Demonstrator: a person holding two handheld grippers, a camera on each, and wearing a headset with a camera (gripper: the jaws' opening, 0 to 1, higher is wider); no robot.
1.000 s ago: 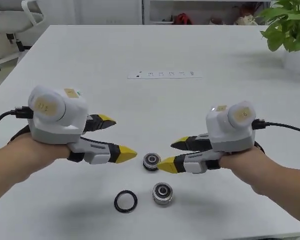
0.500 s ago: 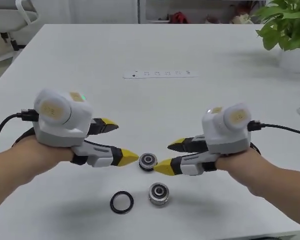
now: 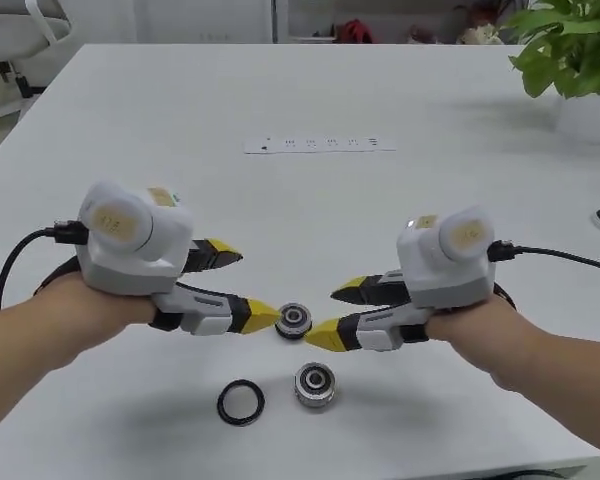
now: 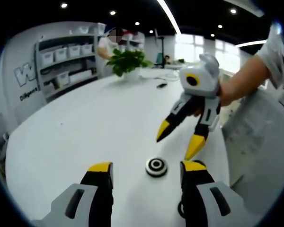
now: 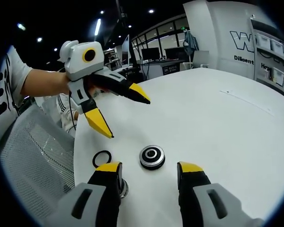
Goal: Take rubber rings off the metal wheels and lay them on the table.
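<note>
left gripper (image 3: 252,286), right gripper (image 3: 322,314) spread wide beside round metal wheel (image 3: 294,319); black rubber ring (image 3: 241,402) flat on desk (image 3: 380,220); big letter w (image 5: 238,39) on wall (image 5: 209,26).

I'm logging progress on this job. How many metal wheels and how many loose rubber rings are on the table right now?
metal wheels: 2 (far wheel, near wheel)
loose rubber ring: 1
total: 3
</note>
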